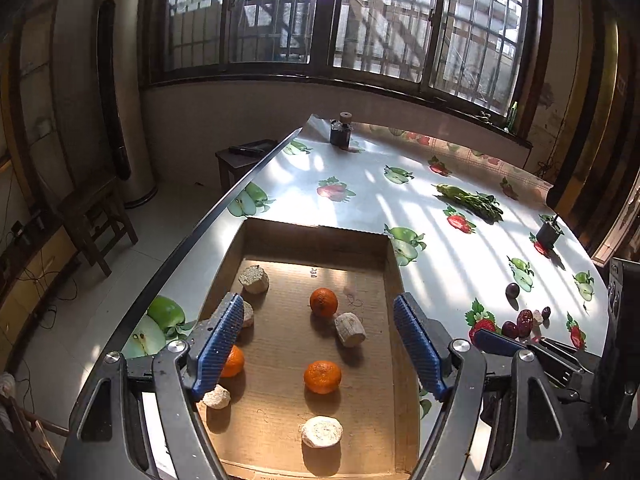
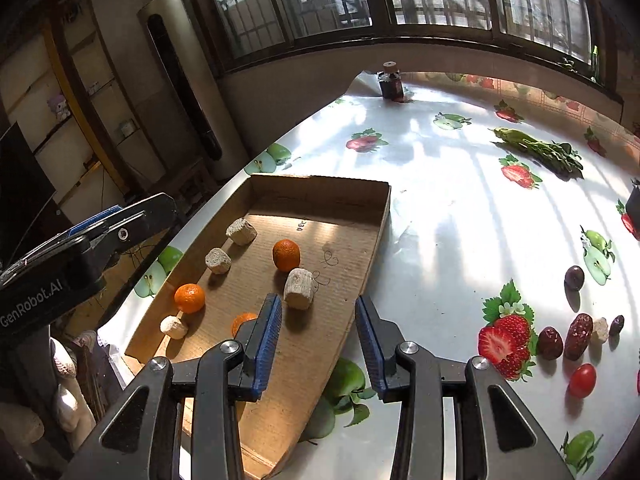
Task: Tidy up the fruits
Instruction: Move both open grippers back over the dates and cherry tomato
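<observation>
From the left wrist view, the left gripper [image 1: 320, 344] hangs over the shallow brown cardboard tray [image 1: 394, 276] with its blue-padded jaws spread wide and nothing between them. On the tray floor lie three round orange tangerines: one toward the far side [image 1: 323, 301], one near the middle [image 1: 322, 377], and one half hidden behind the left finger [image 1: 233, 361]. Around them sit pale beige stubby chunks, among them one at the far left [image 1: 254, 279], one just beside the far tangerine [image 1: 350, 329] and one near the close edge [image 1: 322, 432]; what they are I cannot tell. Out on the glossy fruit-print tablecloth [image 1: 360, 168], well apart from the tray, a cluster of small dark red dates [image 1: 520, 323] and a round dark purple fruit [image 1: 512, 290] remain loose.

From the right wrist view, the right gripper [image 2: 318, 342] is also open and empty, poised above the tray's right wall near the close corner. To its right on the cloth lie the dates, a small pale chunk [image 2: 600, 330], a dark purple round fruit and a shiny red cherry tomato [image 2: 582, 380]. A bunch of leafy green stalks [image 2: 540, 150] rests farther back.

By my judgement the job is partly done: the tangerines are in the tray, while the small dark fruits and the tomato are not yet gathered, and neither tool has hold of anything.
</observation>
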Demonstrator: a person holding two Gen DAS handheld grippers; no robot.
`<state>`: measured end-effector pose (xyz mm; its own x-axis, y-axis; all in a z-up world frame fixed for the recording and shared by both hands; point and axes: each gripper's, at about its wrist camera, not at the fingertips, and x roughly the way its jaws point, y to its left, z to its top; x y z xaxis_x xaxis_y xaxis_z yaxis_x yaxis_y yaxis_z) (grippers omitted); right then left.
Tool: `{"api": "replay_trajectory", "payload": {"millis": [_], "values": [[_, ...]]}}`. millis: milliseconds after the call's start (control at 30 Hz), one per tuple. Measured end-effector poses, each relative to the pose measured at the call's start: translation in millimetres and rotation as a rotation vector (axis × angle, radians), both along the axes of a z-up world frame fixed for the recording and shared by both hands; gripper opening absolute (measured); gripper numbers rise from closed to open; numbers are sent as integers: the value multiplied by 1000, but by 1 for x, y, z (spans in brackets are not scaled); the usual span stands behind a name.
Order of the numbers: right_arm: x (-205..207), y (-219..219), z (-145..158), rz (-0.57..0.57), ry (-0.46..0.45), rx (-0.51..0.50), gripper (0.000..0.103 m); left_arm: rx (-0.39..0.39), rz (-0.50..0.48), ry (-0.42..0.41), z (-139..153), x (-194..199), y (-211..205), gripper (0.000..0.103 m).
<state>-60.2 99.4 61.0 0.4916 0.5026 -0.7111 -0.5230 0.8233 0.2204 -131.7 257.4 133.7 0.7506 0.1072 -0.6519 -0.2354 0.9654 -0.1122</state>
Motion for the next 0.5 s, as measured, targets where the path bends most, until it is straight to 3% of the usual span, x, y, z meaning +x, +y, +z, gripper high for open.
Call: {"api": "replay_trajectory", "payload": {"millis": [200,500], "values": [[-12,-76,-15,-122,17,-25,42,23,-47,18,-12,-16,-40,77],[-19,-171,-19,-290,35,35,42,108,-72,64,-26,-16,-73,77]]}}
